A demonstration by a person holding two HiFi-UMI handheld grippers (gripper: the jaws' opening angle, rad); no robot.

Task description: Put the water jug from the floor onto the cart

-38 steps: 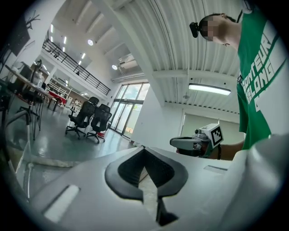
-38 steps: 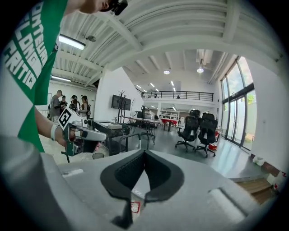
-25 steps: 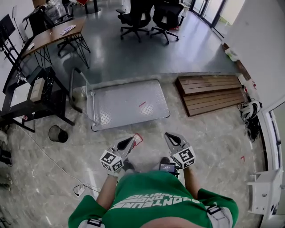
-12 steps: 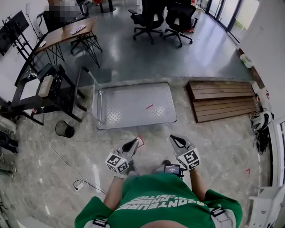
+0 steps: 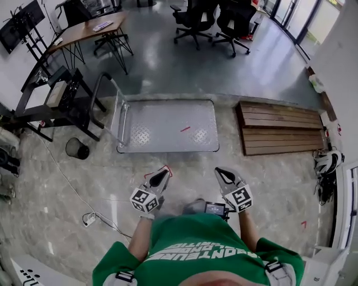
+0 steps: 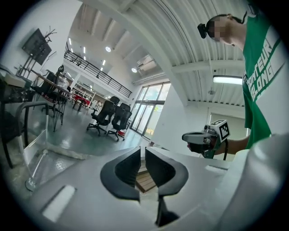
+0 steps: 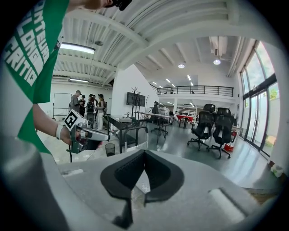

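Head view looks down on a person in a green shirt [image 5: 196, 251] standing on a pale stone floor, with a gripper held out in each hand at waist height. The left gripper [image 5: 163, 172] and the right gripper [image 5: 220, 171] are side by side and well apart, both aimed toward the cart [image 5: 168, 125]. The cart is a flat metal platform that sits empty on the floor just ahead, with its upright push handle [image 5: 103, 89] at the left end. A wooden pallet [image 5: 279, 128] lies to the right of the cart, and a black waste bin [image 5: 77, 148] stands to its left, near a dark rack [image 5: 56, 103]. A desk [image 5: 89, 31] and office chairs [image 5: 196, 17] stand farther back on the grey floor. In the left gripper view the jaws are opening, with only a thin slit between them and nothing in it. In the right gripper view the jaw tips meet, with nothing held. The water jug shows in none of the views.
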